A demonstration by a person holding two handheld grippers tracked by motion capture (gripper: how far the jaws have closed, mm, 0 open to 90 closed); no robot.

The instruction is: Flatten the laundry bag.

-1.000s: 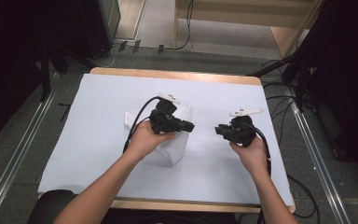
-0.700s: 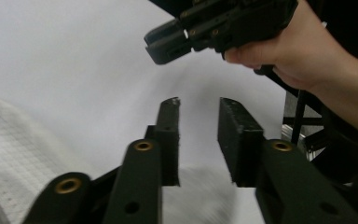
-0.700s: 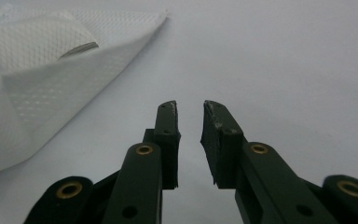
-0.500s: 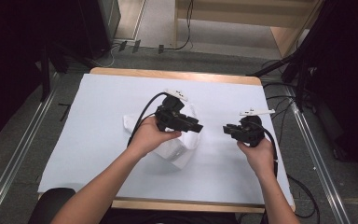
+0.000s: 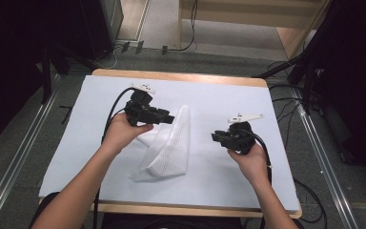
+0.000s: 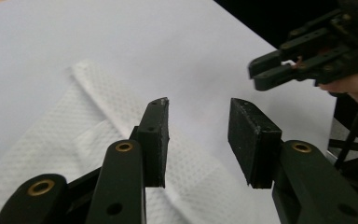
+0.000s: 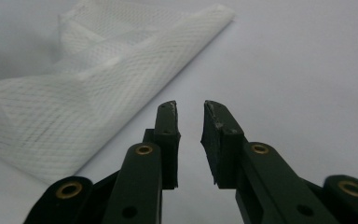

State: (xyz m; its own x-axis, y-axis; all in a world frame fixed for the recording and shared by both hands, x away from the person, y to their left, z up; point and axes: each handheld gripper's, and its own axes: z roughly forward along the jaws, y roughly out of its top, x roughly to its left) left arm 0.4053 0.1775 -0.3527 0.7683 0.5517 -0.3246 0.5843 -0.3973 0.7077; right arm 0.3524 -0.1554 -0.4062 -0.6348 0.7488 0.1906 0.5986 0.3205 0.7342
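The left gripper [image 5: 167, 118] has just opened off the mesh cloth [image 5: 169, 149]; the right gripper [image 5: 218, 138], narrowly parted, holds nothing.

Your white mesh cloth [image 5: 170, 145] carries a fine woven grid pattern and lies on a plain pale, faintly bluish sheet [image 5: 219, 181] whose far edge shows a light wooden table rim [image 5: 181, 76]. Both your left gripper [image 6: 198, 135] and right gripper [image 7: 189, 140] are black with brass-coloured rivets. The right pads [image 7: 214, 121] seem flecked with pale wear, though the close view is soft.
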